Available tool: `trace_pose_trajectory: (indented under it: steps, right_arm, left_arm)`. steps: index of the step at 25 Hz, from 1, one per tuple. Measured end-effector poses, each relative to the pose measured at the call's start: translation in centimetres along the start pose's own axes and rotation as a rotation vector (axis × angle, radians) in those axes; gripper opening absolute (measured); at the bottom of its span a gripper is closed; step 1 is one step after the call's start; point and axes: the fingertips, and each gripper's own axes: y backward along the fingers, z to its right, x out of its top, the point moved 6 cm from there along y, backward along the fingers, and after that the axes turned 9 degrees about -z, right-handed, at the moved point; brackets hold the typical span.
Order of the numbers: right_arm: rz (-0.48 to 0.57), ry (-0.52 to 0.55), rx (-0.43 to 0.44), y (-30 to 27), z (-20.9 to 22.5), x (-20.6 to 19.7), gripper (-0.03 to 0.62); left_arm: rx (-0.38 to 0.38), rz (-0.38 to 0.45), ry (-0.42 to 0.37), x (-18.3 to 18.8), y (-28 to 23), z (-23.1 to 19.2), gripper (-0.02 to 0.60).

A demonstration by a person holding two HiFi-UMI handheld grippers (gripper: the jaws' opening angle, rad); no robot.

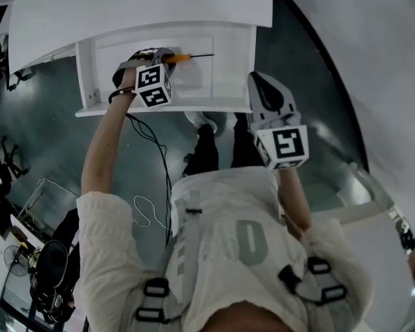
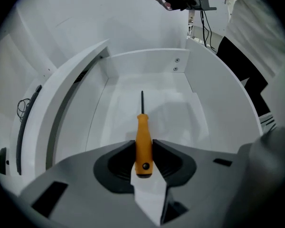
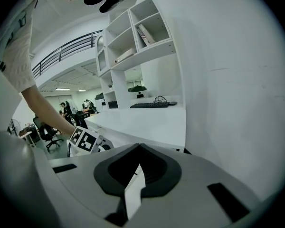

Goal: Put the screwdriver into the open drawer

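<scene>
An orange-handled screwdriver with a thin dark shaft sits between the jaws of my left gripper, which is shut on its handle. The shaft points down into the open white drawer, tip a little above the drawer floor. In the head view the left gripper hangs inside the drawer with the screwdriver sticking out to the right. My right gripper is beside the drawer's right front corner, its jaws shut with nothing in them. In its own view the right gripper faces the desk and a white wall.
The white desk top lies above the drawer. A black cable trails over the dark floor below it. Wall shelves and a keyboard are behind the desk. Another white surface is at the right.
</scene>
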Motion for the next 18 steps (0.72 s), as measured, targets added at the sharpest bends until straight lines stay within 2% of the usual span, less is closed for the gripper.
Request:
trace_pose_trajectory:
  steps: [12,18]
  right_arm:
    - [0.007,0.010,0.035,-0.7,0.3,0.0,0.006]
    - [-0.005,0.013,0.045,-0.7,0.2,-0.4,0.005]
  left_arm:
    - [-0.066,-0.049,0.038,-0.4,-2.0,-0.1,0.117]
    - [-0.112,-0.038,0.066,-0.4,-2.0,0.1,0.117]
